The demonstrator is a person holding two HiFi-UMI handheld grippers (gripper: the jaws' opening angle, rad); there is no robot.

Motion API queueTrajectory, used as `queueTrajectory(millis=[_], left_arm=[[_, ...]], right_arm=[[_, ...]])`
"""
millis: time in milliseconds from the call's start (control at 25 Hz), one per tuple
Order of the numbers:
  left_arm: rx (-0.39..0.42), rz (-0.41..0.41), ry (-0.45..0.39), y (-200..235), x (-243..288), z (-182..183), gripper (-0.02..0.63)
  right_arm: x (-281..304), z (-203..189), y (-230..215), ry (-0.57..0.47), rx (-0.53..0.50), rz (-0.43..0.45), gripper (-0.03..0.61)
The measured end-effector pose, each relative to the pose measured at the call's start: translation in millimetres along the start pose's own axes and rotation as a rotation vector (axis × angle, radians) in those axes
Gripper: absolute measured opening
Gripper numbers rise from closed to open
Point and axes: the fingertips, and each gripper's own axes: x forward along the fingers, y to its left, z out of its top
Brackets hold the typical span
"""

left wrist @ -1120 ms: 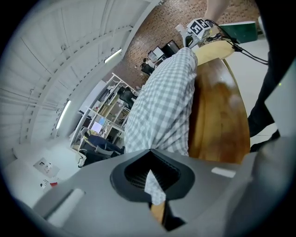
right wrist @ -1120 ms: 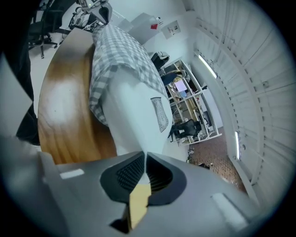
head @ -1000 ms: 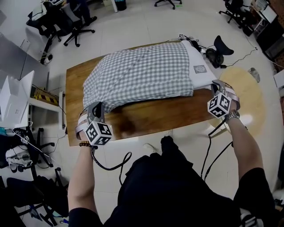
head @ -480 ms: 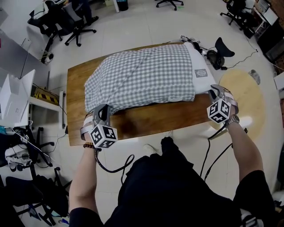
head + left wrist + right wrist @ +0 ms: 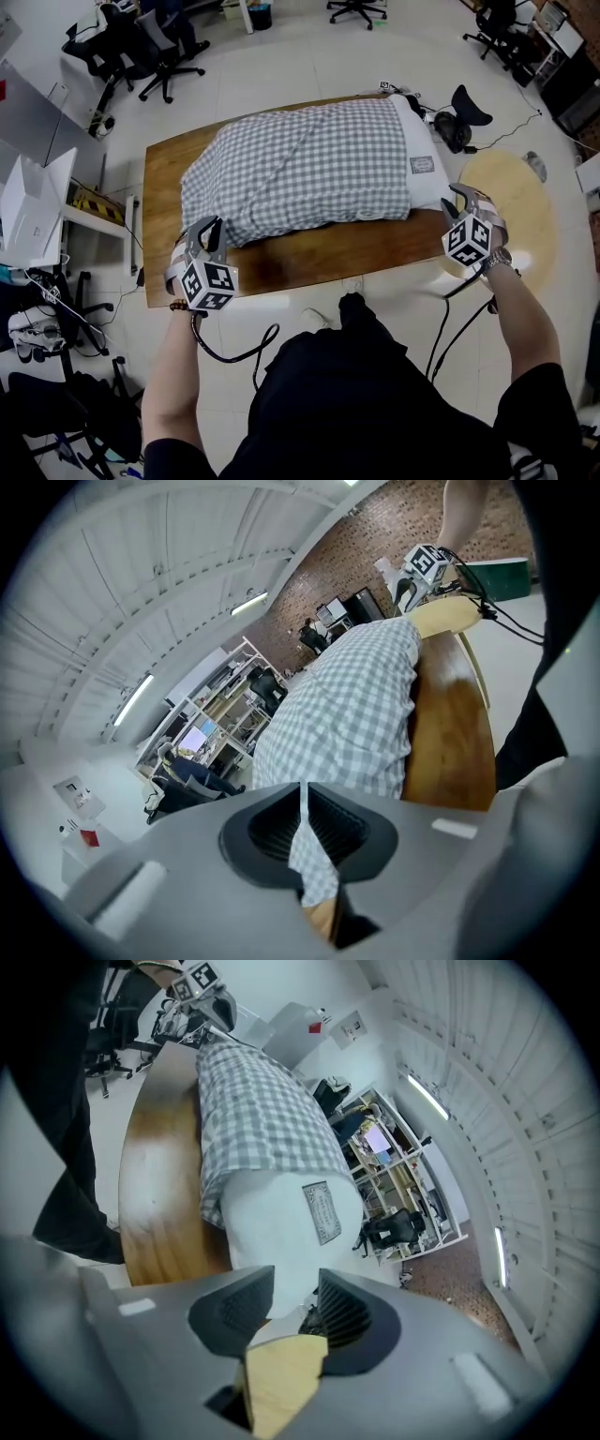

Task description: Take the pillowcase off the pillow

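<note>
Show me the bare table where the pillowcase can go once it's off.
Bare wood runs along the table's near edge, between the pillowcase and the person, and at the left end beyond it. The right end is crowded: the white pillow end covers it.

The right tongs (image 5: pixel 295 1283) have just been opening; the jaws stand apart, and the bare white end of the pillow (image 5: pixel 281 1227) shows between them, unpinched. The gray-checked pillowcase (image 5: pixel 248 1119) covers the rest, lying on the wooden table (image 5: pixel 155 1194).
</note>
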Motion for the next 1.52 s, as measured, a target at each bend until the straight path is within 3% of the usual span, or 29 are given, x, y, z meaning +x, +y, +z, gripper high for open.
queueTrajectory(millis=[320, 800, 1320, 1520], left_arm=[[-0.014, 0.021, -0.066, 13, -31, 9, 0.029], [-0.045, 0.009, -0.131, 14, -51, 70, 0.031], [-0.112, -0.118, -0.09, 54, 31, 130, 0.059], [-0.121, -0.188, -0.055, 72, 71, 134, 0.092]], right_arm=[[-37, 31, 12, -0.018, -0.01, -0.041, 0.144], [-64, 68, -23, -0.113, 0.005, -0.077, 0.144], [-6, 112, -106, -0.165, -0.022, -0.033, 0.146], [31, 131, -125, -0.167, -0.039, 0.016, 0.146]])
